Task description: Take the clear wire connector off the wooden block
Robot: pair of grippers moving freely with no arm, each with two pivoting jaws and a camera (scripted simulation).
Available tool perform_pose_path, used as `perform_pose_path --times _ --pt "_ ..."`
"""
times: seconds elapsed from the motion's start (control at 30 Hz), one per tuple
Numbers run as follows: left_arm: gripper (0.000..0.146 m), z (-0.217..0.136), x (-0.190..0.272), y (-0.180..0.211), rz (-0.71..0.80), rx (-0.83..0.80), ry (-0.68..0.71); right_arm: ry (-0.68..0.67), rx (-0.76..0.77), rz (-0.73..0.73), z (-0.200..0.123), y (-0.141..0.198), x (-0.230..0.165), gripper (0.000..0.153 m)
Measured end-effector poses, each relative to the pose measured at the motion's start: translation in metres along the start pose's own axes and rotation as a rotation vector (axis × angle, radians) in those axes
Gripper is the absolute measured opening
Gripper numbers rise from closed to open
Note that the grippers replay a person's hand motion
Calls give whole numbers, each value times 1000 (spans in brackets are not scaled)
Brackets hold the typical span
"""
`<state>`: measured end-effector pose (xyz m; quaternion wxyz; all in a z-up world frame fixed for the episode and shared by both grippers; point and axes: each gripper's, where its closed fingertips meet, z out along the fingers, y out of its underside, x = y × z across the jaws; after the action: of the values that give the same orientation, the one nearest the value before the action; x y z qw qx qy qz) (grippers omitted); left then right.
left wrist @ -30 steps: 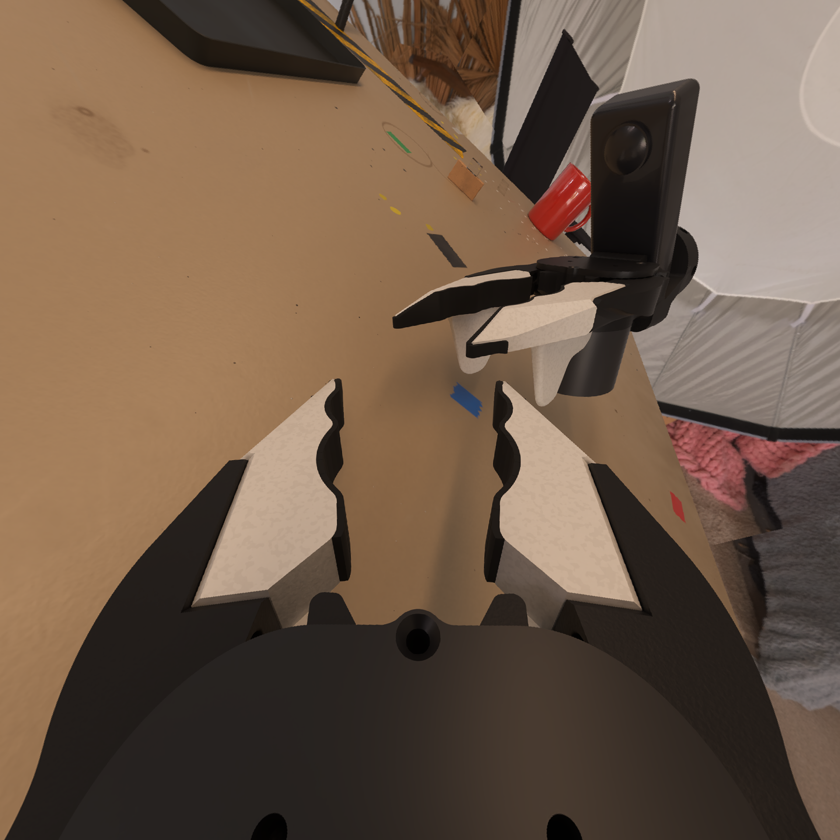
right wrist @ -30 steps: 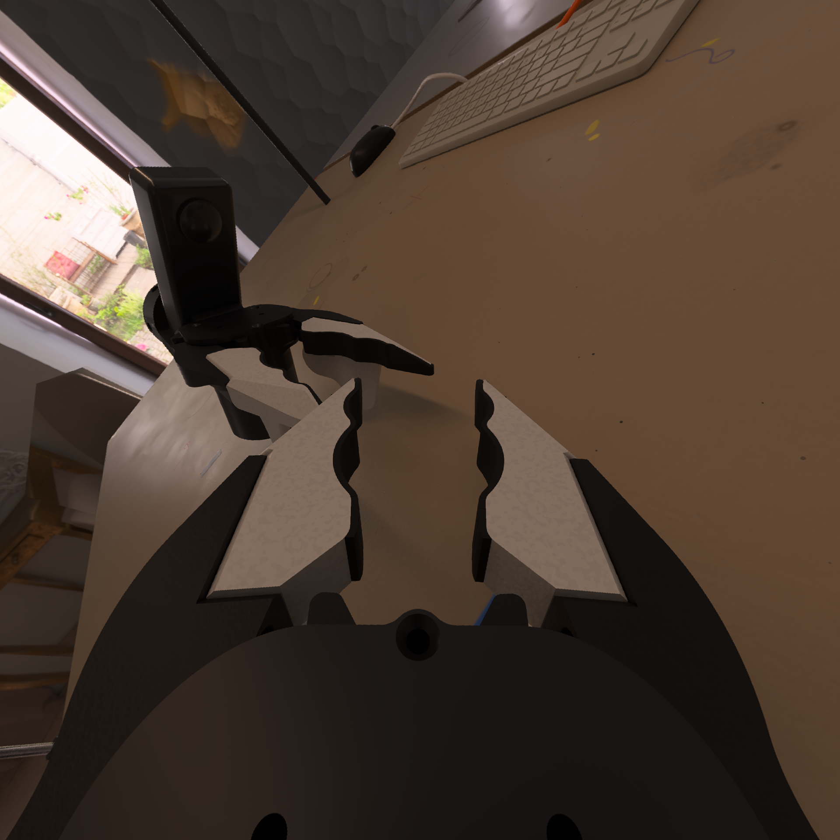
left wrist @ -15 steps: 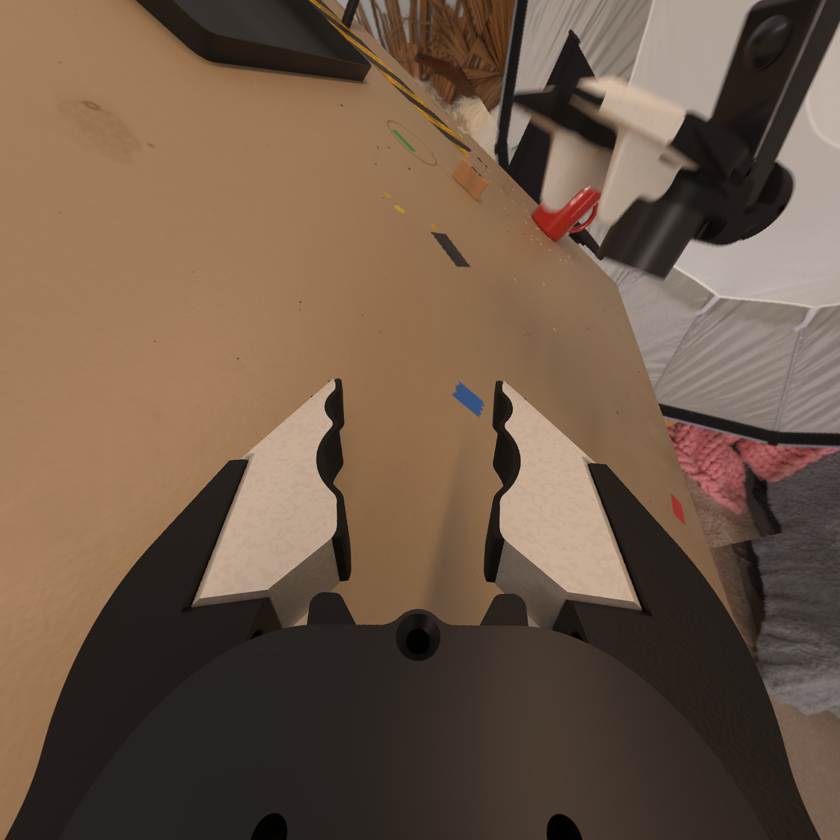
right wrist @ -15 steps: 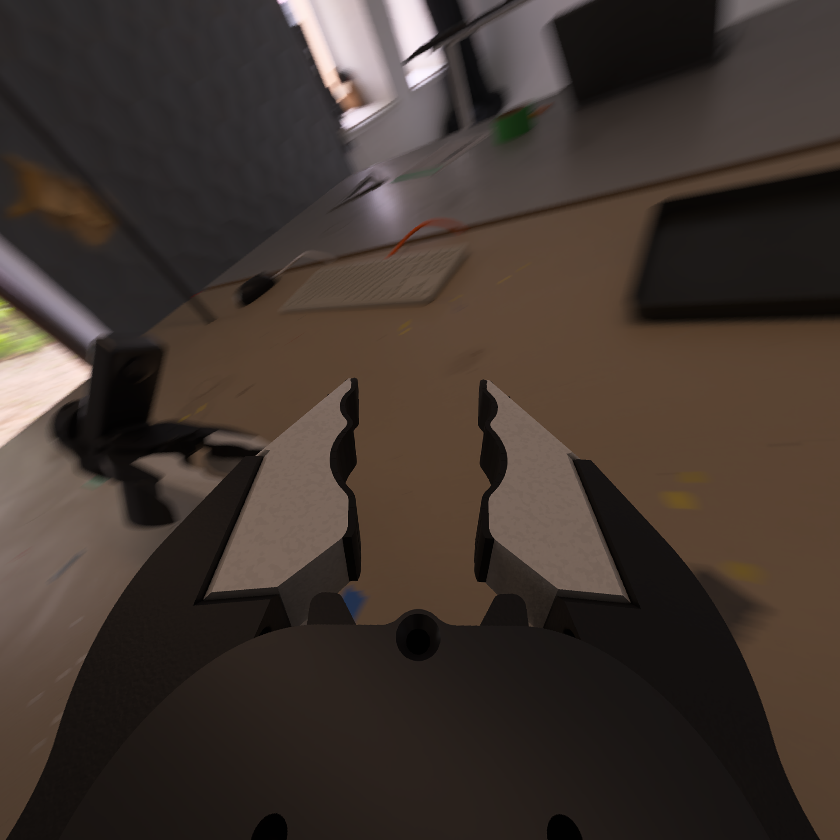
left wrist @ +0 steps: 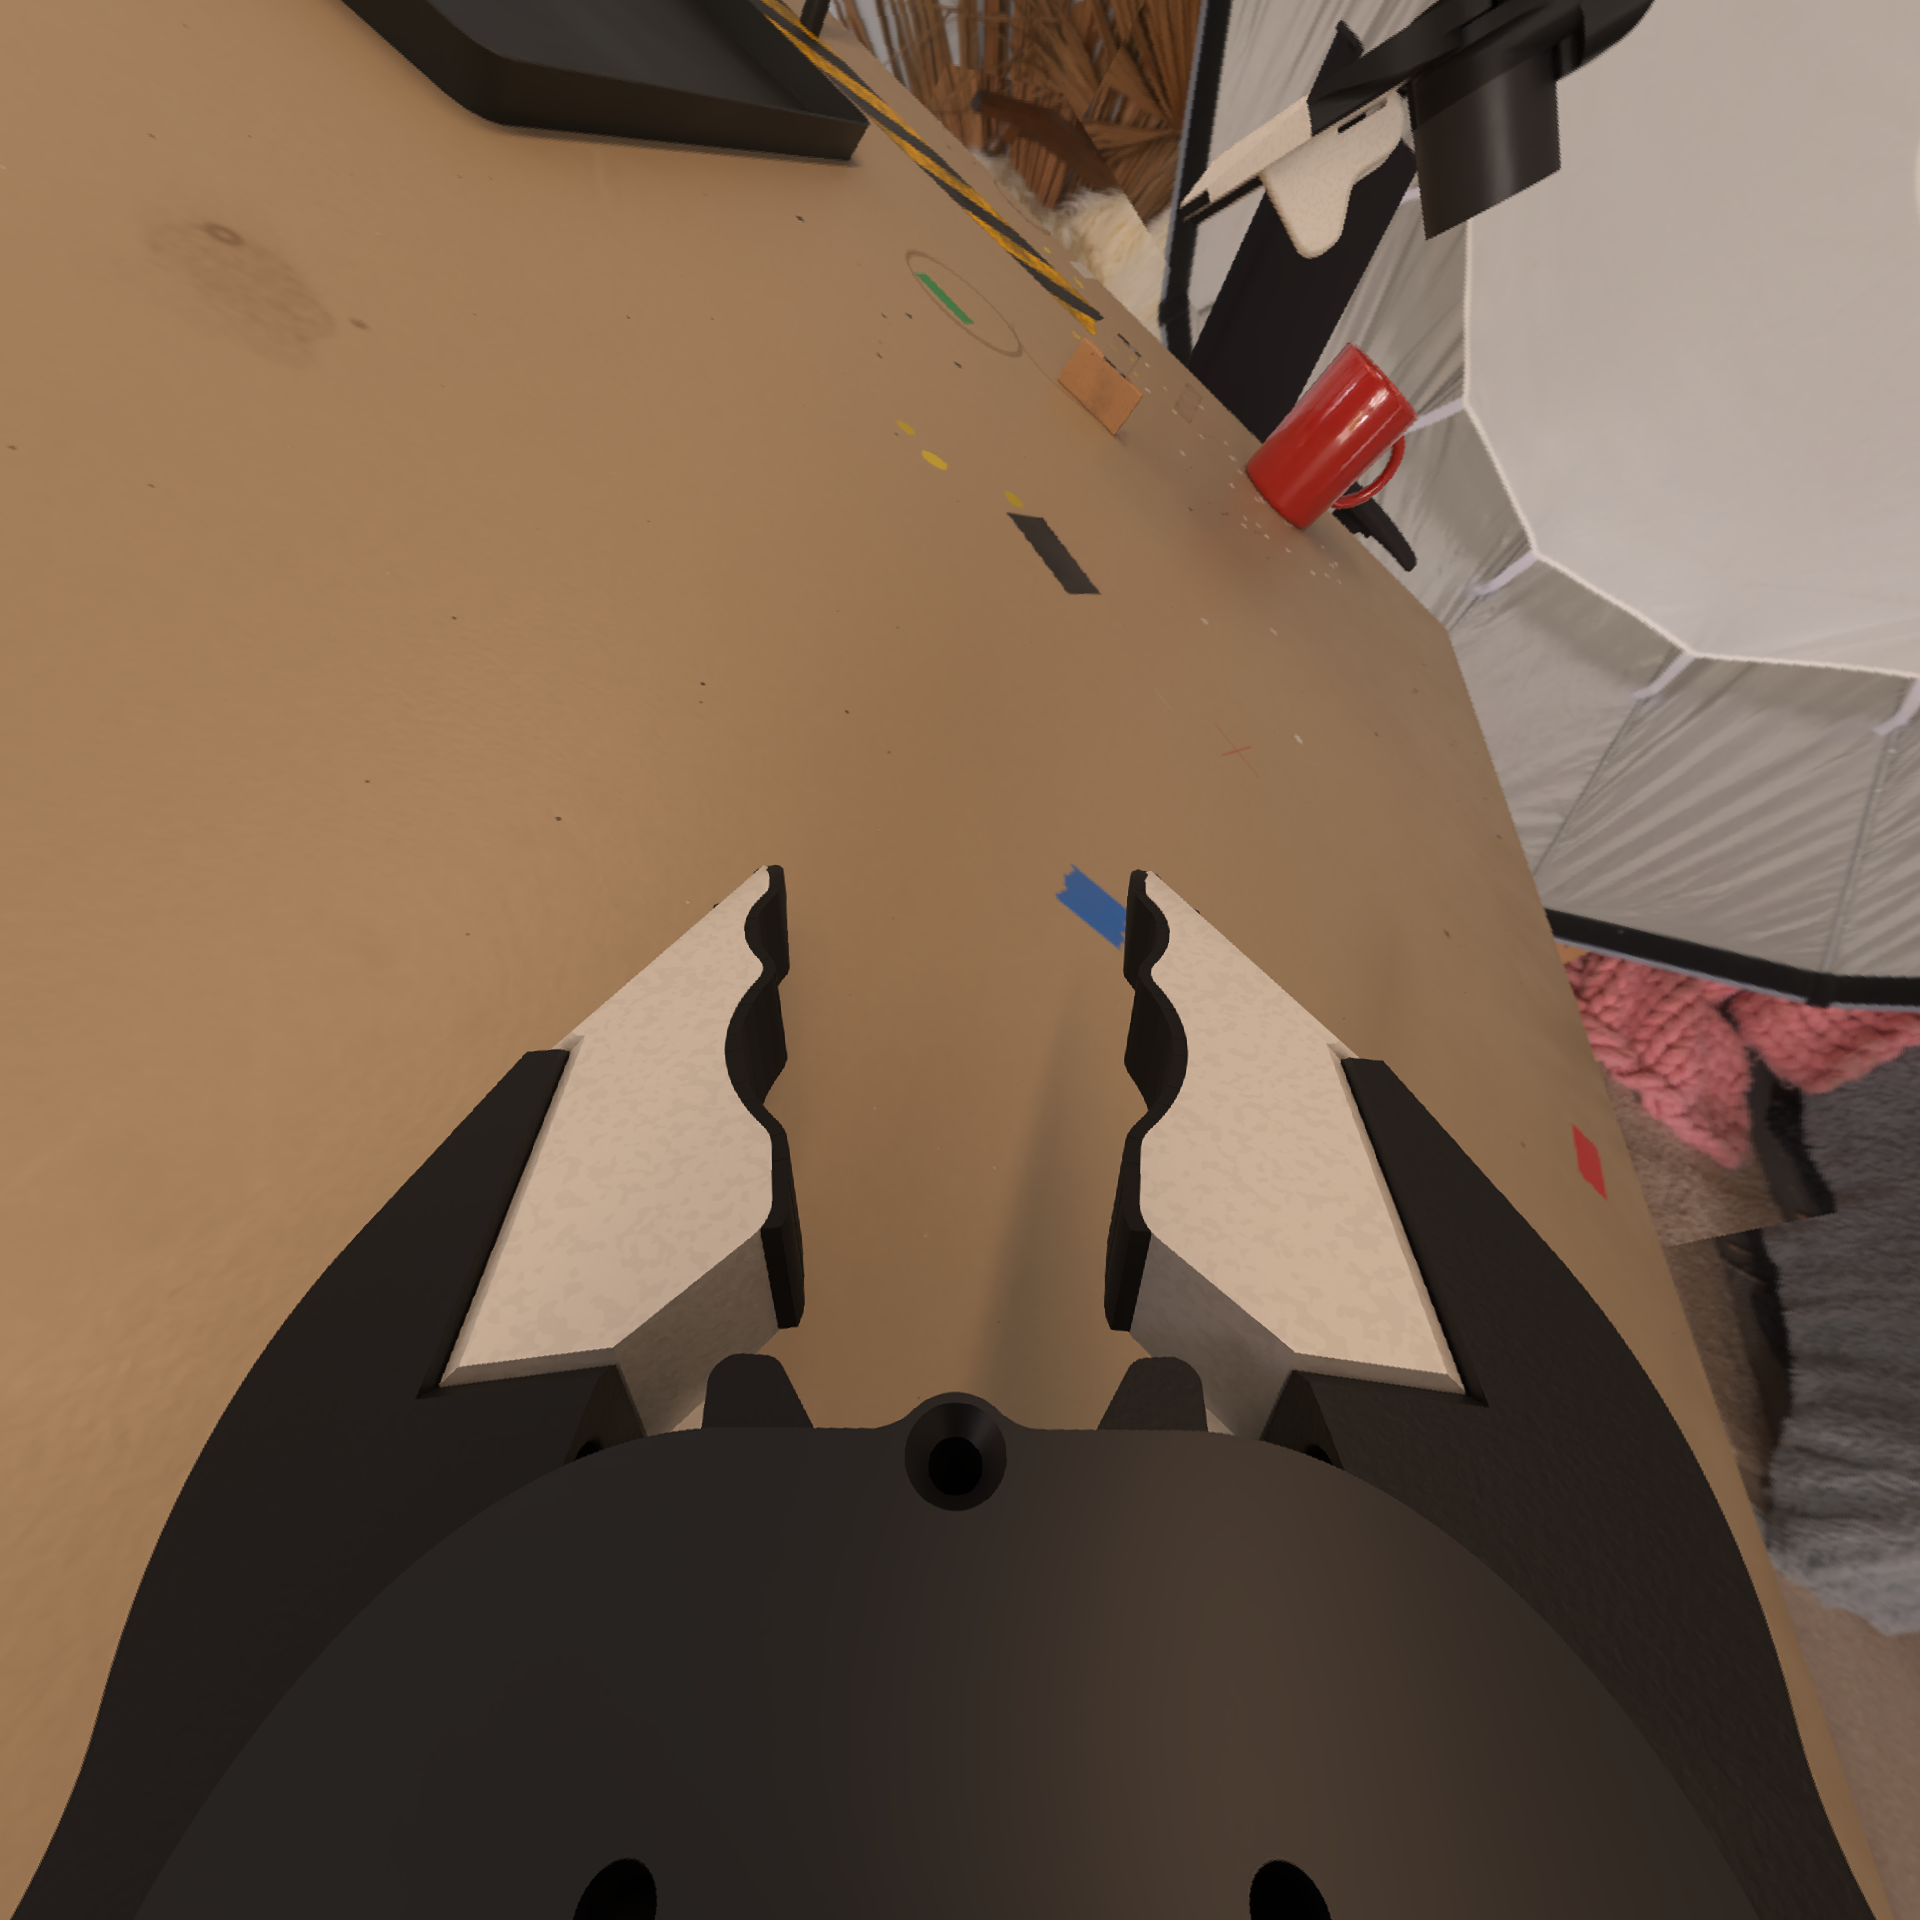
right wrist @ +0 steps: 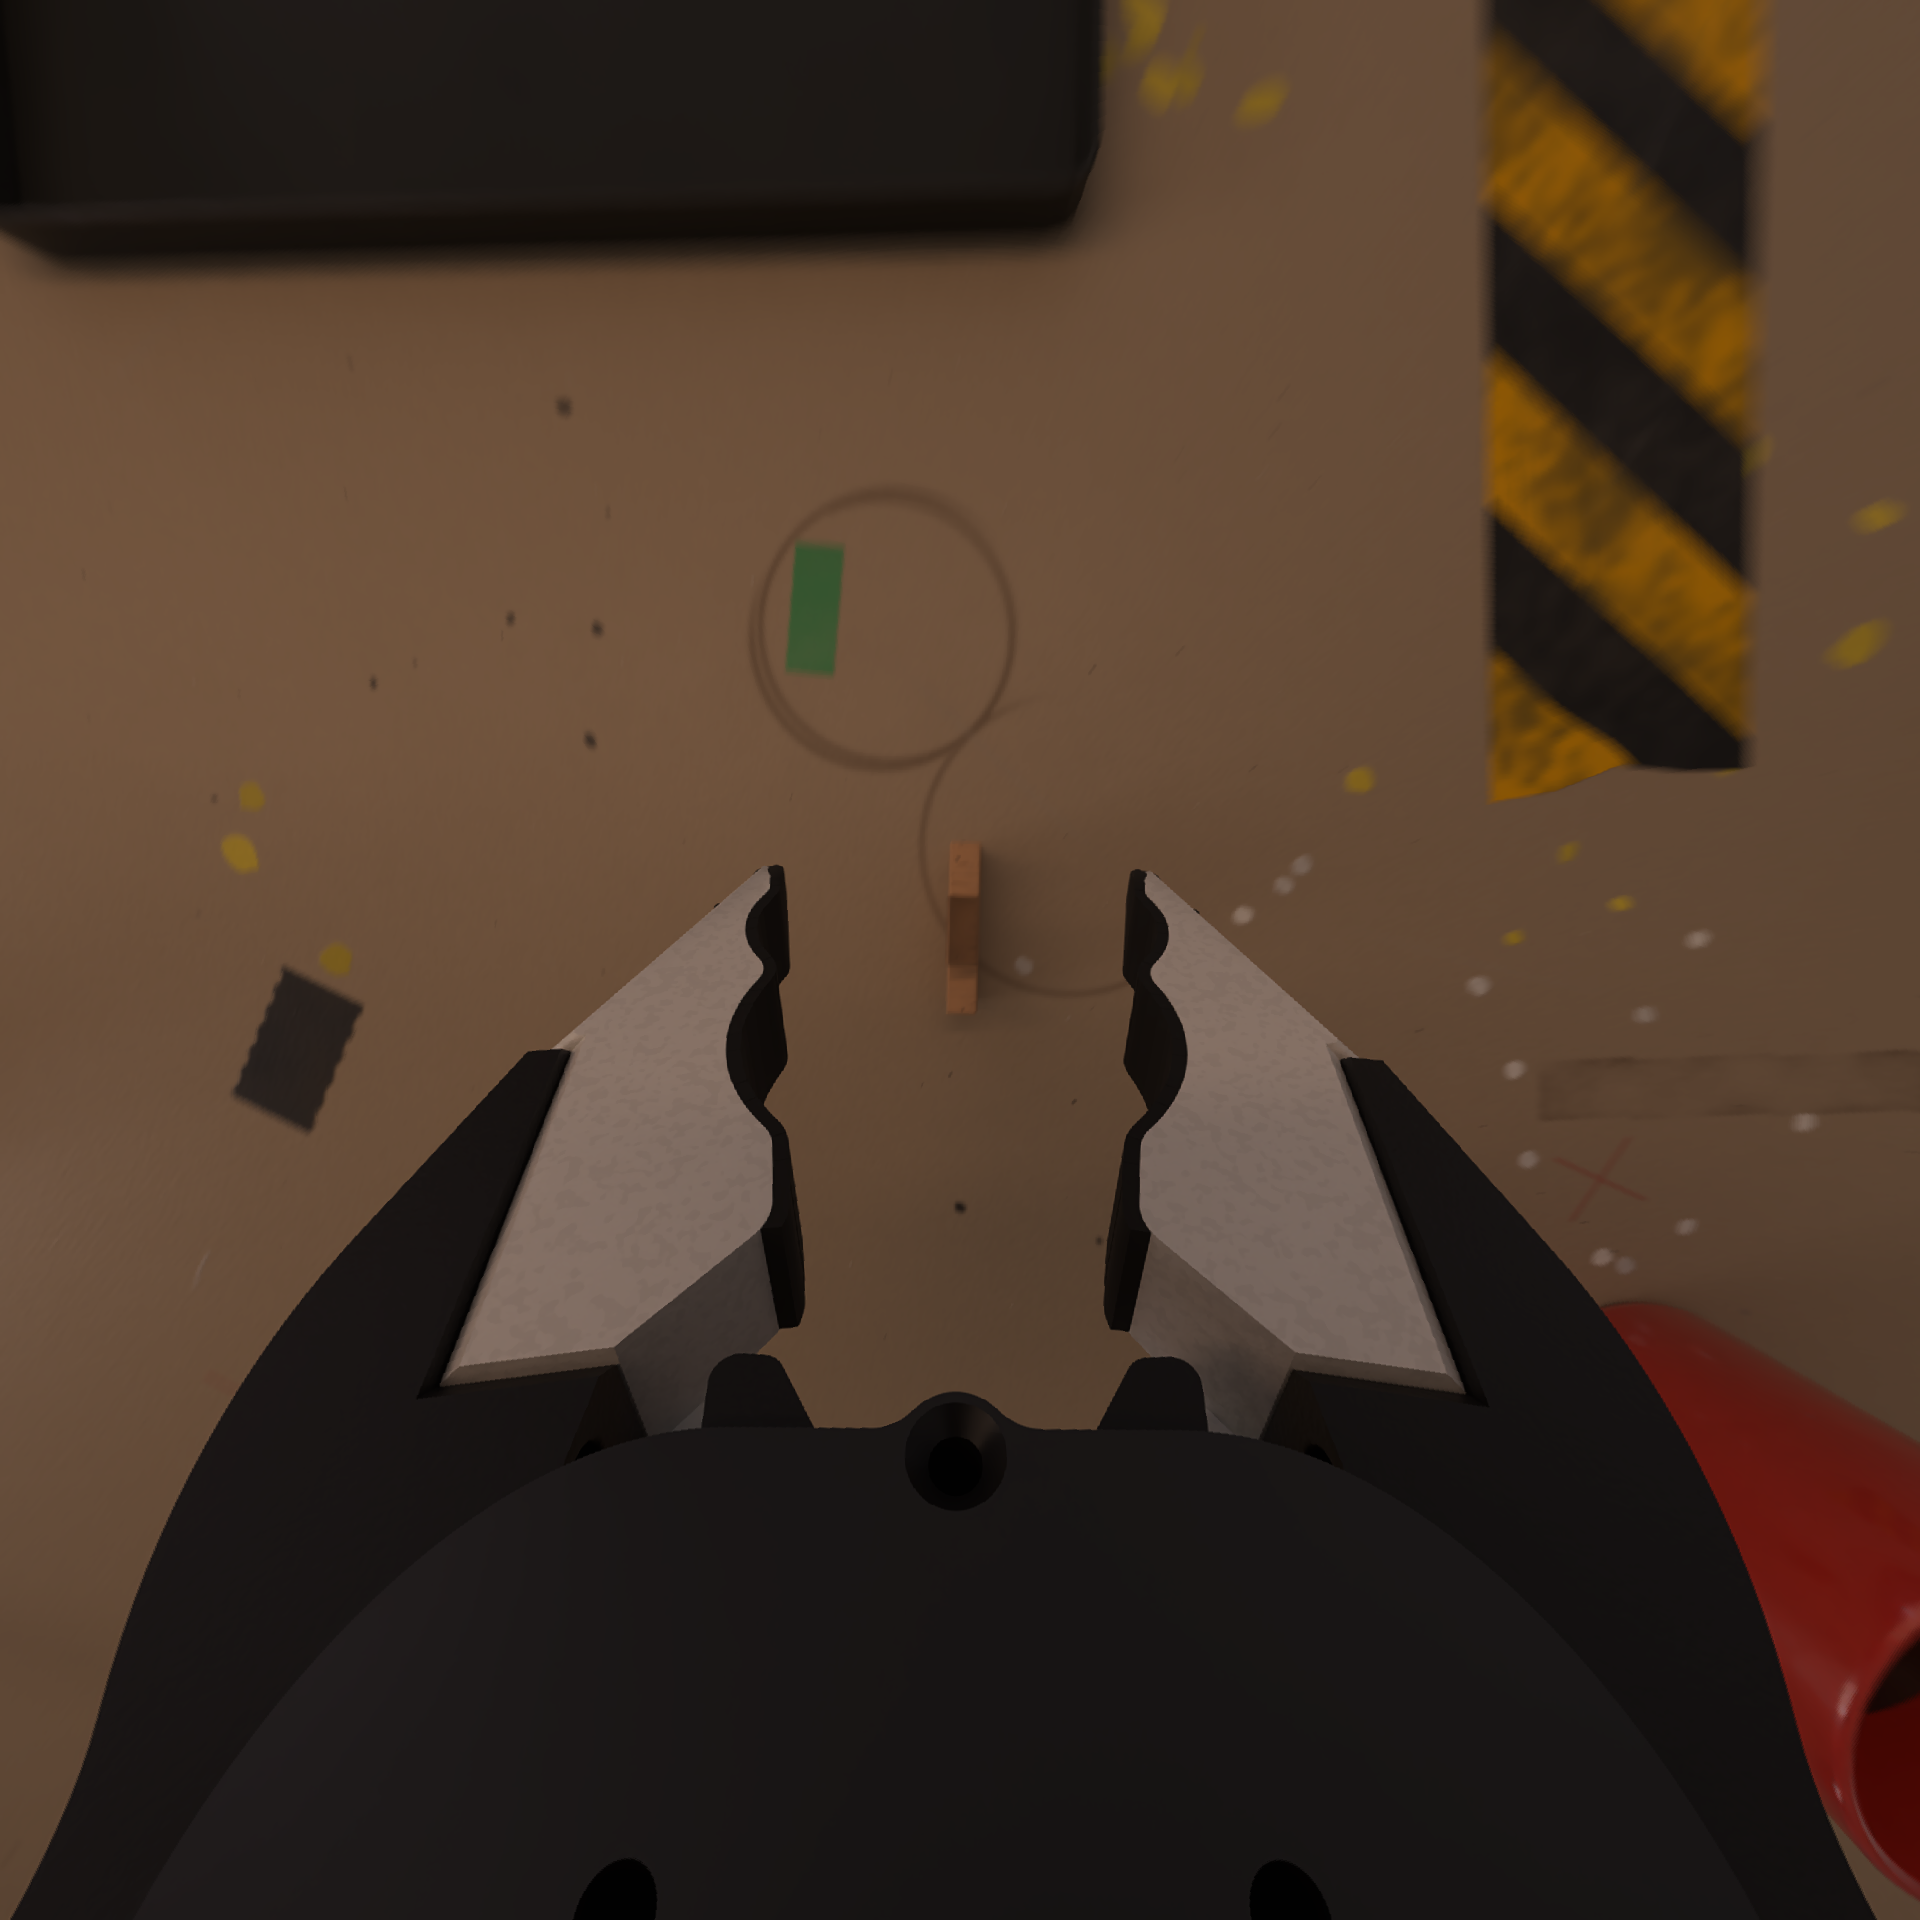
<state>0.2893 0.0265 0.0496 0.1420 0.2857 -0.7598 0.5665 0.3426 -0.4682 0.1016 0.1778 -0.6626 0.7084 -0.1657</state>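
Note:
The small wooden block (right wrist: pixel 962 928) stands on the brown table (right wrist: pixel 1143 520), seen from straight above in the right wrist view. It lies below and between my right gripper's (right wrist: pixel 956 883) open, empty fingers. I cannot make out the clear connector on it. In the left wrist view the block (left wrist: pixel 1099 387) stands far off near the table's right edge, with faint clear outlines beside it. My right gripper (left wrist: pixel 1262 197) hangs above it there. My left gripper (left wrist: pixel 956 883) is open and empty, low over the table.
A red mug (left wrist: pixel 1330 442) lies on its side near the block, also at the right wrist view's lower right (right wrist: pixel 1787 1558). A black tray (right wrist: pixel 540 104) and yellow-black striped tape (right wrist: pixel 1616 416) lie beyond. Green tape (right wrist: pixel 814 609), black tape (right wrist: pixel 298 1047) and blue tape (left wrist: pixel 1091 909) mark the table.
My right gripper has risen from beside the left one, moved to the far right of the table and turned to point down over the wooden block. The left gripper has stayed still.

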Motion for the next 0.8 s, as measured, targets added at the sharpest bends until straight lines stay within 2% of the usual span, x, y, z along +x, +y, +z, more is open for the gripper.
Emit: perform_pose_path --times 0.13,0.2,0.43,0.53,0.63,0.8 --pt "65 0 -5 1 15 -5 -17 -71 -212 -1 24 27 0 62" --pt "65 0 -7 2 12 -8 -21 -75 -257 -11 32 36 2 61" --pt "64 1 -7 2 -31 -10 2 -63 -287 13 47 47 6 30" --pt "64 0 -7 3 -37 -8 2 -106 -301 42 52 49 -1 10" --pt "64 0 -8 3 -43 -7 4 -93 -298 -23 52 49 -1 8" --pt "64 0 -6 3 -54 -10 16 -107 -282 28 52 49 -2 8"
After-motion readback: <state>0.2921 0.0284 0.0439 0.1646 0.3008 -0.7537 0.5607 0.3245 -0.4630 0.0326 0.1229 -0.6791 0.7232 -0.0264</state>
